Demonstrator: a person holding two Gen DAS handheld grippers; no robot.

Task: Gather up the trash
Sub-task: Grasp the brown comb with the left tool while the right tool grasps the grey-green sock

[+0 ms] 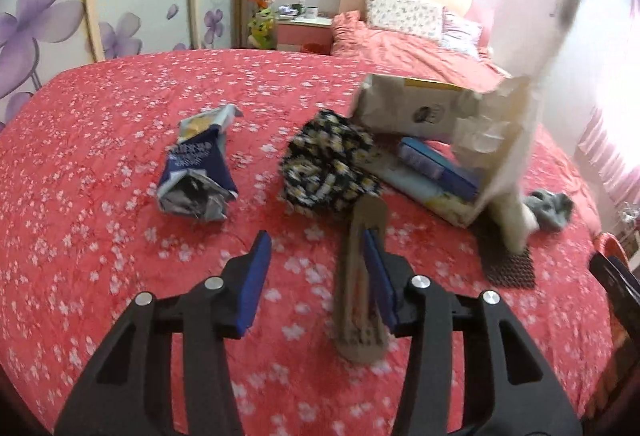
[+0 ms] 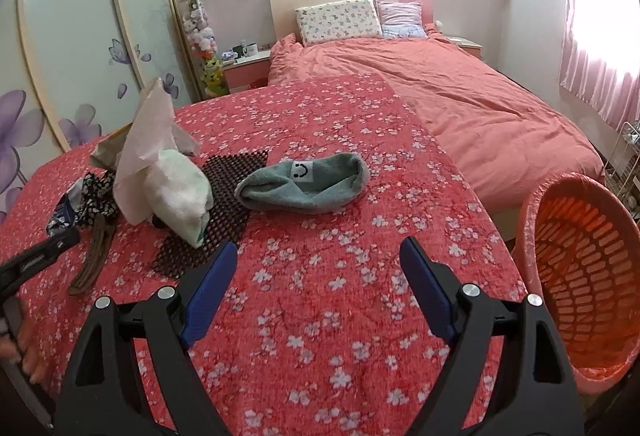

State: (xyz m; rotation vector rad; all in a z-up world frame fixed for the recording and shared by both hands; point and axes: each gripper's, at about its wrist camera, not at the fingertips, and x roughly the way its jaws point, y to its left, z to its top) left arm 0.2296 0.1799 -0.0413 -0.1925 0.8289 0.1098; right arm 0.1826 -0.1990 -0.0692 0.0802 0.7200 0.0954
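1. Left claw (image 1: 316, 236) was seen partly open, pointed down over the flowered red cloth (image 1: 120, 236).
2. A brown slotted clip (image 1: 360, 276) was found between its jaws, lying against the inner face of the right pad (image 1: 380, 276). The left pad (image 1: 256, 276) was kept well clear of it, so no clamp was made. The clip was blurred, so whether it rested on the cloth could not be told.
3. Right claw (image 2: 318, 244) was spread wide. Nothing was held or touched; only cloth was seen between its pads.
4. Black mesh mat (image 2: 224, 212) was taken as landmark.
5. A white crumpled bag (image 2: 180, 192) was seen on the mat, with a pale pink sheet (image 2: 140, 156) propped against it.
6. A grey-green sock (image 2: 304, 188) with a smiley tag was placed just right of the mat, touching its edge.
7. The clip was located left of the mat, near it.
8. A black flowered scrunchie (image 1: 328, 164) was noted left of the mat, beyond the clip.
9. A crumpled blue wrapper (image 1: 196, 172) was seen further left of the mat, apart from the scrunchie.
10. A torn cardboard box (image 1: 420, 116) was seen behind the mat, with a blue packet (image 1: 436, 164) inside.
11. An orange slotted basket (image 2: 580, 276) was placed well right of the mat, off the cloth's edge.
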